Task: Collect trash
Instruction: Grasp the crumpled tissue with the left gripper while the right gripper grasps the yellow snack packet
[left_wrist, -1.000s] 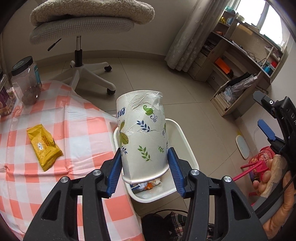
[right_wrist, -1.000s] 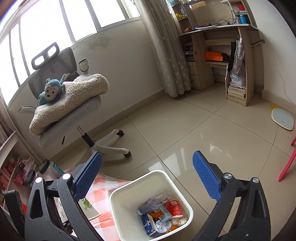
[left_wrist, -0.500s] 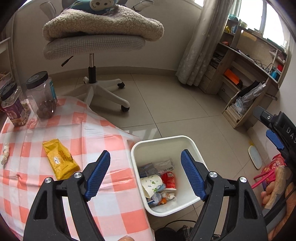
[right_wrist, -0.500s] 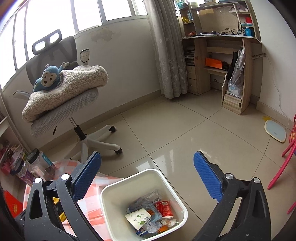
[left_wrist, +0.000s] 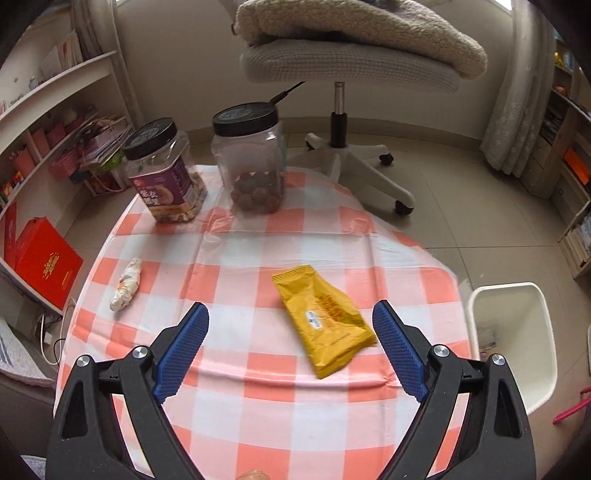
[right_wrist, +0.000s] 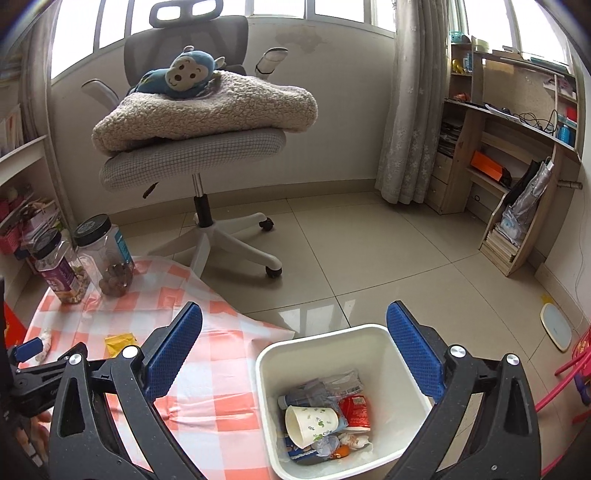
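My left gripper hangs over the checked tablecloth, its jaws still opening and nothing between them. A yellow snack packet lies just ahead, close to the right finger. A crumpled white wrapper lies further left. My right gripper stands open and empty above the white bin beside the table. In the bin a leaf-printed paper cup lies on its side among several wrappers. The left wrist view shows the bin at the right edge.
Two black-lidded jars, one purple-labelled and one clear, stand at the table's far edge. An office chair with a blanket and blue toy monkey stands behind. Shelves line the left wall, and a red box sits on the floor.
The left gripper let go of the paper cup, which now lies in the bin, then swung left over the table with its jaws wider. The right gripper's view shifted left.
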